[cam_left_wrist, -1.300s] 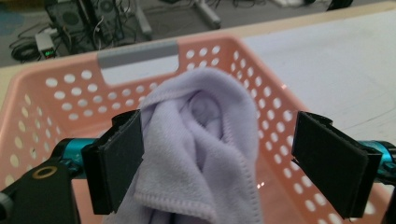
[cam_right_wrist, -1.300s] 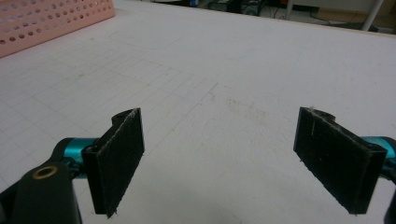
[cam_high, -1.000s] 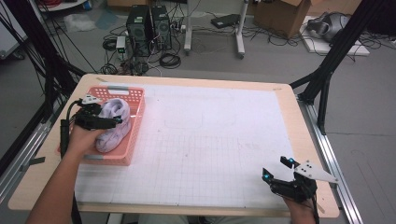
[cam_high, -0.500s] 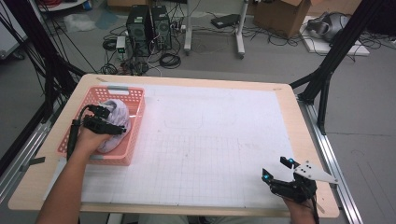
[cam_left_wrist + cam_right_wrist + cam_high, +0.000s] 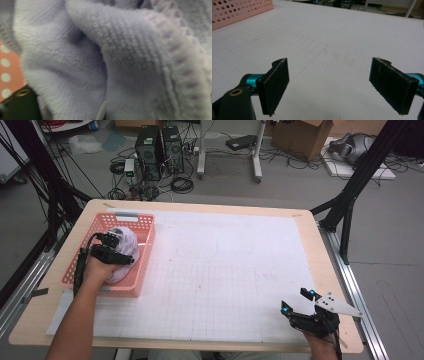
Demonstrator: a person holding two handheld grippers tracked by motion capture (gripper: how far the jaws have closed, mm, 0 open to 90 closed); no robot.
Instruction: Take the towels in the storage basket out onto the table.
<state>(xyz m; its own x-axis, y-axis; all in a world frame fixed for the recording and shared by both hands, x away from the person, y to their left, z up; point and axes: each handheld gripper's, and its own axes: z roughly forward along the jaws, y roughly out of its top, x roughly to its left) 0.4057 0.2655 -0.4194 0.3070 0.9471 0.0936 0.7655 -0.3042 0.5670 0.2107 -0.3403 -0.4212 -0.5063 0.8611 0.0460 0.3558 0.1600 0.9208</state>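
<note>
A lavender knit cloth [image 5: 126, 239] lies bunched in a pink perforated basket [image 5: 142, 270] at the table's left. My left gripper [image 5: 117, 249] is pushed down into the cloth, and its jaws look spread apart. In the left gripper view the cloth [image 5: 112, 62] presses right up to the camera and covers the jaws, with a strip of basket wall [image 5: 5, 62] at the left. My right gripper [image 5: 295, 301] rests near the front right edge of the table. Its jaws stand wide apart in the right gripper view [image 5: 328, 85], with nothing between them.
A white gridded mat [image 5: 225, 270] covers most of the wooden table [image 5: 330, 270]. The basket's corner [image 5: 237, 10] shows far off in the right gripper view. Beyond the table stand computer towers [image 5: 160, 150], cables and black frame legs.
My left hand has slid a little toward the table's front and right inside the basket, sinking the gripper deeper into the cloth. The right gripper has stayed still.
</note>
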